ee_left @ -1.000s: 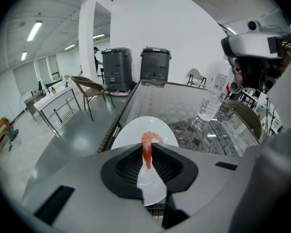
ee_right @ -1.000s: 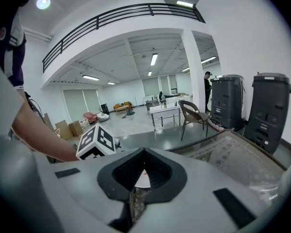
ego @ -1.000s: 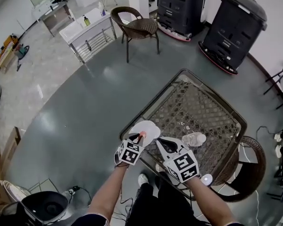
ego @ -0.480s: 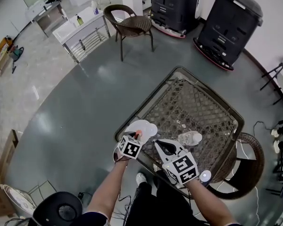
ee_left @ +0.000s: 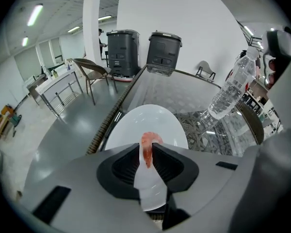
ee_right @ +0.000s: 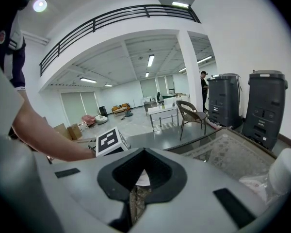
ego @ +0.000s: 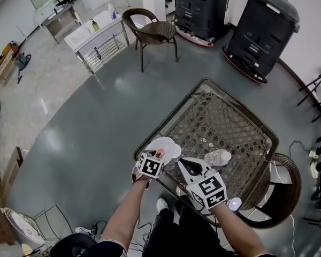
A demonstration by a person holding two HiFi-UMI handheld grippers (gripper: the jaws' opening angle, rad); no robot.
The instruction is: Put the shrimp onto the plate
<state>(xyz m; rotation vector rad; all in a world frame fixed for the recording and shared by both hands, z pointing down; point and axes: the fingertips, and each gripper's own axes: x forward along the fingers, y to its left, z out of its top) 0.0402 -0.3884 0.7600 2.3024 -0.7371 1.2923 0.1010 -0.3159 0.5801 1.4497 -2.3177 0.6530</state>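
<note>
My left gripper is shut on a pink-orange shrimp, which pokes up between its tips. It hovers over the near rim of the white plate, which sits at the near-left corner of the table. In the head view the shrimp shows as a small orange spot at the plate's edge. My right gripper is just to the right of the plate. Its jaws are shut with nothing between them.
A clear plastic water bottle lies on the glass-topped wicker table, right of the plate. A small white round object sits near the table's near-right corner. A wicker chair stands at the right, and two black machines stand beyond the table.
The head camera has shifted a little. Both grippers keep almost the same places beside the plate, and the left one still holds the shrimp.
</note>
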